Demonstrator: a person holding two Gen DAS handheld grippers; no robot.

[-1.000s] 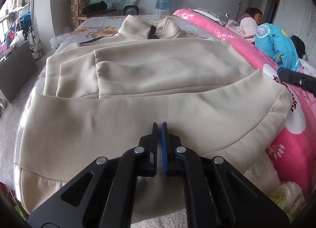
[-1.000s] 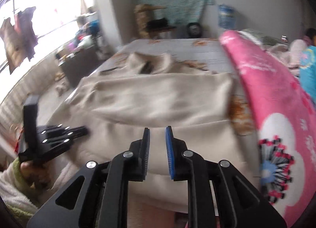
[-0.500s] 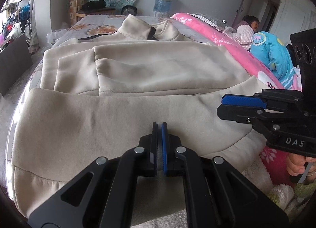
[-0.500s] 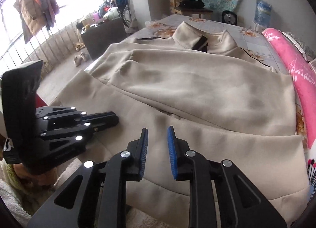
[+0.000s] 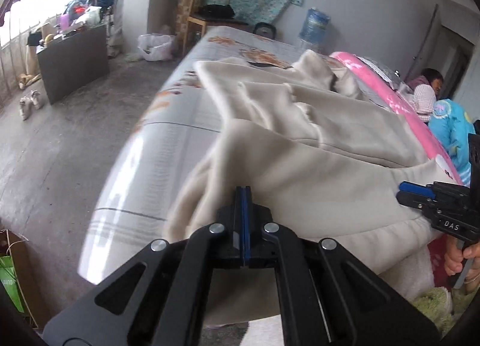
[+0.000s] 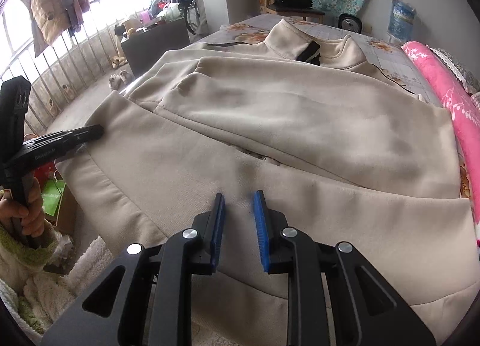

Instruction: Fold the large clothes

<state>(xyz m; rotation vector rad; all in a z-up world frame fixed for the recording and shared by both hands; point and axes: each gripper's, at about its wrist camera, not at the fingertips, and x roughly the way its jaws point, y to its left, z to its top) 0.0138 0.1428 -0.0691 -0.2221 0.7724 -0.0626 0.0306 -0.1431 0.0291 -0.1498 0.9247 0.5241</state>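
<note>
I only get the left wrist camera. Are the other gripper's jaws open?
Observer: Yes. In the right wrist view, the right gripper has its jaws apart, with nothing between them.
Operator: What's under it?
Observer: The lower part of the coat, which lies flat there.
Operator: Where's my gripper from that side?
Observer: The left gripper has its tip at the coat's left edge. I cannot tell whether it pinches any cloth.

Jacket (image 6: 270, 136) flat on bed (image 5: 168, 142), quilt (image 6: 447, 100) along its right
</note>
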